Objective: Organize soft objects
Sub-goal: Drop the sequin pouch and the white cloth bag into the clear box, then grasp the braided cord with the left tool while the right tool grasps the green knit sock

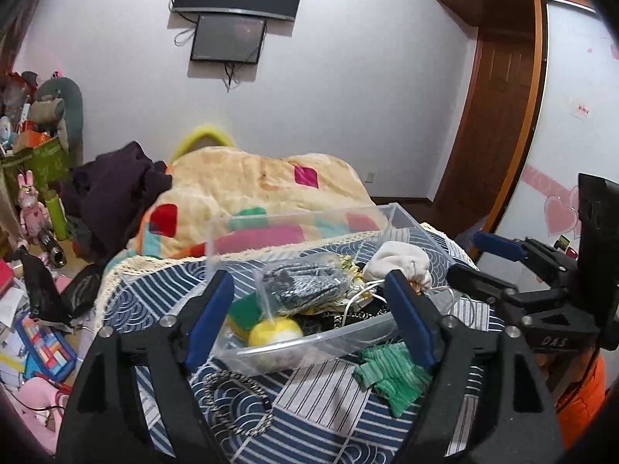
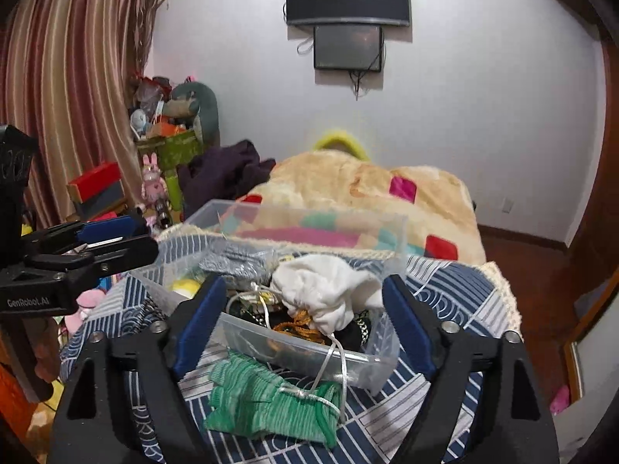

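Observation:
A clear plastic box (image 1: 309, 342) (image 2: 371, 363) stands on the blue patterned cloth (image 1: 321, 398). It holds a white drawstring pouch (image 1: 398, 261) (image 2: 329, 290), a bagged grey knit item (image 1: 305, 288), a yellow ball (image 1: 274, 332) and dark items. A green knit piece (image 1: 390, 375) (image 2: 267, 398) lies on the cloth in front of the box. A black-and-white braided cord (image 1: 236, 406) lies to its left. My left gripper (image 1: 309, 309) is open and empty over the box's near edge. My right gripper (image 2: 300, 309) is open and empty above the green piece and the box.
A colourful plush blanket (image 1: 251, 189) (image 2: 367, 185) lies behind the box. Dark purple clothing (image 1: 116, 189) sits at its left. Toys, boxes and clutter fill the floor at the left (image 1: 35, 232). A wooden door (image 1: 499, 116) and wardrobe stand at the right.

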